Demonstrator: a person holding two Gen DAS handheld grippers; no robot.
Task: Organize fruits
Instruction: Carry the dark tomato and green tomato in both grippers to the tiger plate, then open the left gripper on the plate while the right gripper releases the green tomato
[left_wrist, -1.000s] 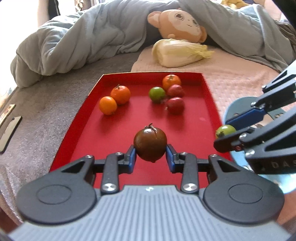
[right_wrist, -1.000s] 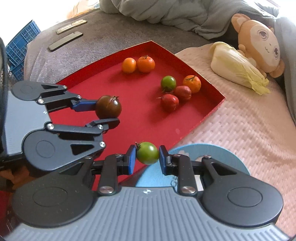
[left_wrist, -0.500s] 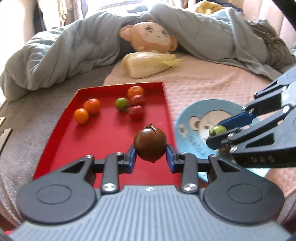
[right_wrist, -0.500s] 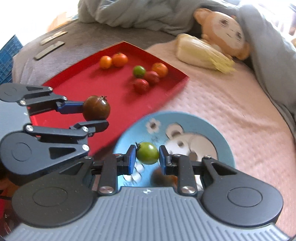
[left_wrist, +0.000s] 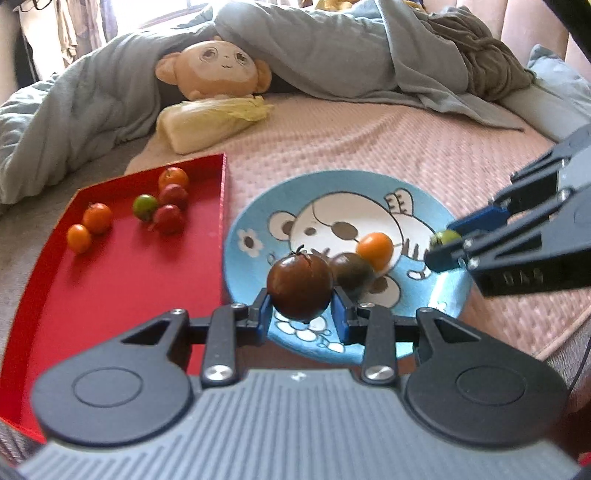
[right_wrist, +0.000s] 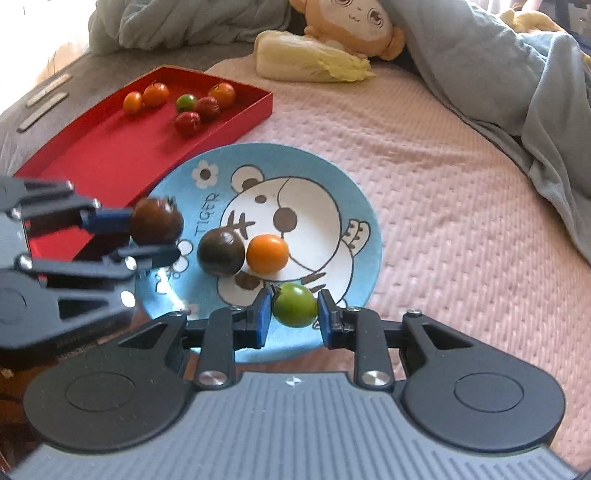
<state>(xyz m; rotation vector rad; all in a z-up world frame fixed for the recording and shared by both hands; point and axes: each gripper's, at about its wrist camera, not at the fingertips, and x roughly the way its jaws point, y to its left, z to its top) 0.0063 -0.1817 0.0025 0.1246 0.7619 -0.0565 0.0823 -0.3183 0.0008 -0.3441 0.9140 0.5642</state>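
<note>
Left tool (left_wrist: 300, 314) pinches a dark tomato (left_wrist: 299, 287) over the plate's (left_wrist: 424, 199) near-left rim; right tool (right_wrist: 293, 315) pinches a green one (right_wrist: 294, 305) over the near edge.

Both tools tilt downward, left tool (left_wrist: 300, 317) and right tool (right_wrist: 294, 314) clamped shut.

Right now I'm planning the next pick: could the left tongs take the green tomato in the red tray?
Probably not yet: the left tongs are shut on a dark tomato. The path to the green tomato in the tray looks clear.
</note>
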